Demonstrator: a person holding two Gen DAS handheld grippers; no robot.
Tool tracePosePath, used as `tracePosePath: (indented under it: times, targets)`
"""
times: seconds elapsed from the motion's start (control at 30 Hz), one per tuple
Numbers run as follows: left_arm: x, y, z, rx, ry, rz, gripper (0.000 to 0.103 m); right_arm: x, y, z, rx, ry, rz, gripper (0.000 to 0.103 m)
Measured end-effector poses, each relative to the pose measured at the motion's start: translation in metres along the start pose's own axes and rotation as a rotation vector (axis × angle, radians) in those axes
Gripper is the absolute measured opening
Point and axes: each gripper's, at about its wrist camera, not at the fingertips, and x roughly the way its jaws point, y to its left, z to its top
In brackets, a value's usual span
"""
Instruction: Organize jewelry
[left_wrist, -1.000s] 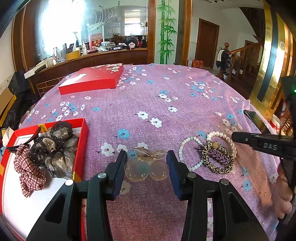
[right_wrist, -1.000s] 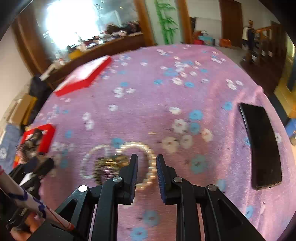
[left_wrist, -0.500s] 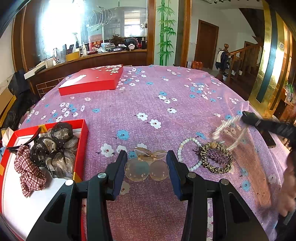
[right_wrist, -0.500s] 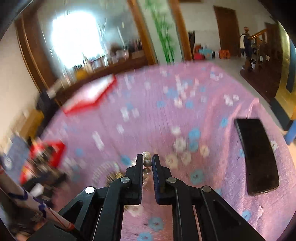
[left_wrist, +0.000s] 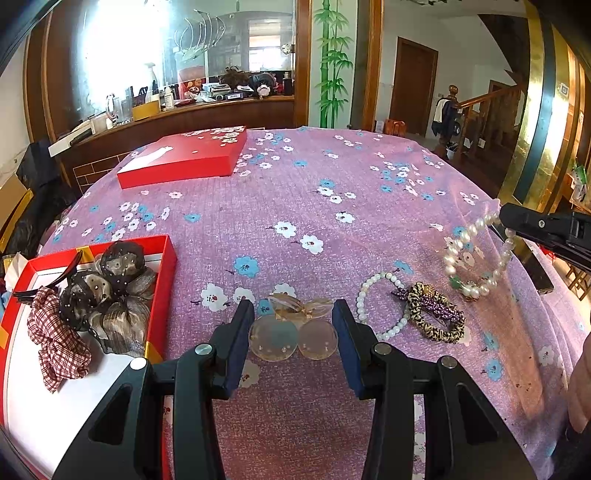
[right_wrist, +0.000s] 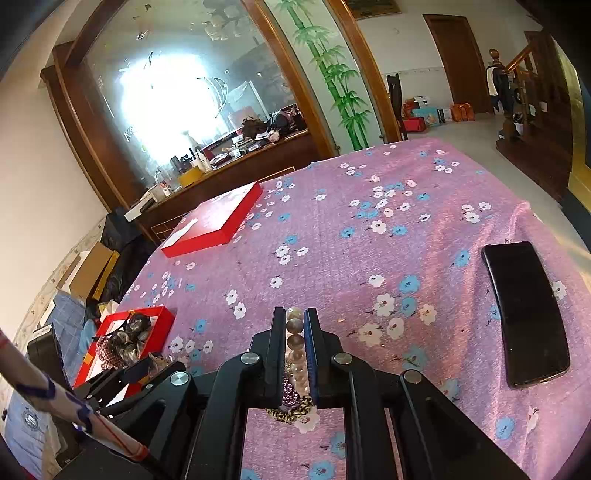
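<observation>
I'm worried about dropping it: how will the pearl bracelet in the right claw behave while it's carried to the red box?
Probably floppy: the pearl bracelet dangles as a sagging loop from the right claw. It may swing, since only a few beads sit between the pads. Round, glossy pearls could slip, so slow moves seem wise.

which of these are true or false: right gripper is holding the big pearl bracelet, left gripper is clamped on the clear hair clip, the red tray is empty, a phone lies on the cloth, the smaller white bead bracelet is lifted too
1. The right gripper holds the pearl bracelet. True: its jaws have just closed on the beads, and the loop hangs clear of the tablecloth.
2. The left gripper is clamped on the clear hair clip. False: its jaws stand apart on either side of it.
3. The red tray is empty. False: it holds fabric hair accessories.
4. A phone lies on the cloth. True.
5. The white bead bracelet is lifted too. False: it lies on the cloth beside the leopard scrunchie.
</observation>
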Motion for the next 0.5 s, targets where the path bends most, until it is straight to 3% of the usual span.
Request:
tracePosePath:
  times: [0.17,0.3,0.5]
  targets:
    - [-0.003,0.002,0.001,-0.011,-0.010,-0.020,0.042,-0.002,0.003,0.000,0.001,0.000,0.013,0.010]
    - [-0.016,0.009,0.003,-0.051,-0.051,-0.102,0.042,-0.008,0.008,0.000,0.015,0.004,0.042,0.010]
    - [-0.034,0.012,0.000,-0.078,-0.066,-0.113,0.042,-0.022,0.021,-0.002,0.012,-0.006,0.071,0.010]
